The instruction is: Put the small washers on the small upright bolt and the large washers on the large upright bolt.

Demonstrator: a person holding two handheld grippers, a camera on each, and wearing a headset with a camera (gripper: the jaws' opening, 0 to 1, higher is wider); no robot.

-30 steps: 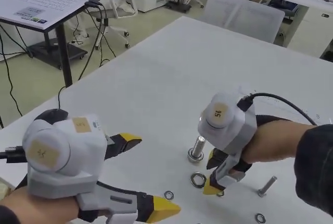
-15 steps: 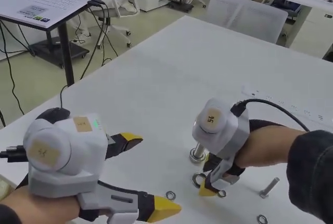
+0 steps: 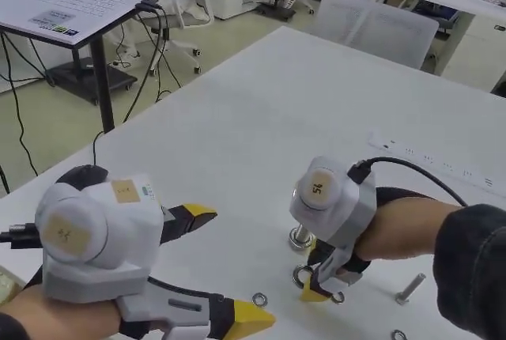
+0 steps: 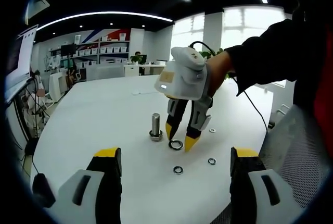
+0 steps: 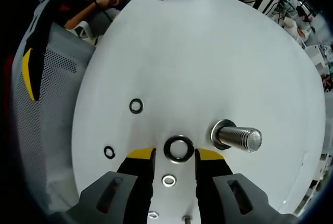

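Right hand-held gripper [image 5: 175, 154]: jaws apart, tips down at the worktop [image 5: 182, 52]. I see the large washer [image 5: 167, 149] lying flat between them, unclamped, just beside the large upright bolt [image 5: 237, 136]. Left hand-held gripper [image 4: 177, 153]: jaws wide apart, empty, well back from that bolt.

The large upright bolt [image 5: 237, 137] stands just beside the large washer [image 5: 178, 148], crowding the right gripper's [image 5: 175, 154] spread jaws. Bare desk [image 3: 261, 119] lies beyond.
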